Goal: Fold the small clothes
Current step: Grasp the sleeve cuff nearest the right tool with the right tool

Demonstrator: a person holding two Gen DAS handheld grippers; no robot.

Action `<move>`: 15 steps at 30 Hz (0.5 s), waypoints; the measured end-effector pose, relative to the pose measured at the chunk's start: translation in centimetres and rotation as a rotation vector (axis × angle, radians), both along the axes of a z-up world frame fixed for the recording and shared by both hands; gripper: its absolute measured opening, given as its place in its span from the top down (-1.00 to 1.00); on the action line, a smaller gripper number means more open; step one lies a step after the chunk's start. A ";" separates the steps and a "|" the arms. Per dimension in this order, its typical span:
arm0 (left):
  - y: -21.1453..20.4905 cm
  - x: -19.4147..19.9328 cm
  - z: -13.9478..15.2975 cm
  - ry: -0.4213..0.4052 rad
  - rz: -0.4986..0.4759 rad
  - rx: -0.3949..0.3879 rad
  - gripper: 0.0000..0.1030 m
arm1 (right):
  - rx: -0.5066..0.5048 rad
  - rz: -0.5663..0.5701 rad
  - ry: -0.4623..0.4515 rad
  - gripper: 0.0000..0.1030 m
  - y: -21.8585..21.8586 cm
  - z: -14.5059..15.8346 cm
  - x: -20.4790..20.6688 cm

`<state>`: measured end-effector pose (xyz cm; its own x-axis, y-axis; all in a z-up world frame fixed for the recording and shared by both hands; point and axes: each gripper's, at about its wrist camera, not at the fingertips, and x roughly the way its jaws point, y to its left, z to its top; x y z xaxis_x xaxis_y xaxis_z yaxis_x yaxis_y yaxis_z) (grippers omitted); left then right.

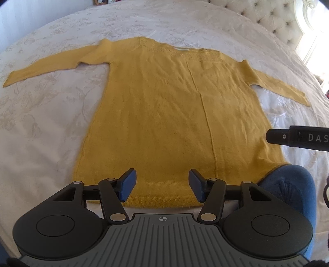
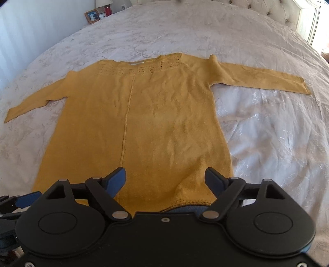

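A mustard-yellow knit sweater (image 1: 164,106) (image 2: 144,123) lies flat on the bed, neckline at the far side, both sleeves spread out sideways and a seam running down its middle. My left gripper (image 1: 162,176) hovers over the near hem, left of the seam, blue pads apart and only the flat fabric showing between them. My right gripper (image 2: 164,174) stands open over the hem's right part, near the sweater's right edge, and grips nothing. In the left wrist view a black part of the right gripper (image 1: 298,138) reaches in from the right edge.
The bed has a pale floral cover (image 2: 267,133) with a tufted headboard (image 1: 267,18) at the far side. A person's leg in blue jeans (image 1: 287,184) is by the hem's right corner. A picture frame (image 2: 92,16) stands beyond the bed's far left.
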<state>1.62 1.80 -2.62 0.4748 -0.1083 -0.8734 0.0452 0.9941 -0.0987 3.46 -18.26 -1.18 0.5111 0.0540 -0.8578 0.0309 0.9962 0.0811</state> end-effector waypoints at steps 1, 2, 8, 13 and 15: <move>0.0 0.2 0.0 -0.019 -0.001 0.000 -0.07 | -0.003 0.001 0.000 -0.40 -0.2 -0.1 0.2; 0.0 0.4 0.1 -0.032 -0.004 0.011 -0.07 | -0.002 -0.002 0.000 -0.28 -0.4 -0.3 0.5; -1.1 3.5 0.1 -0.107 -0.034 0.107 -0.07 | 0.117 -0.029 -0.065 -0.20 -3.9 -1.0 2.4; -2.1 6.7 -0.4 -0.184 -0.048 0.138 -0.09 | 0.097 -0.090 -0.079 -0.34 -7.6 -1.3 5.0; -2.4 8.2 -0.7 -0.206 -0.049 0.144 -0.09 | 0.084 -0.117 -0.093 -0.60 -9.3 -1.3 6.0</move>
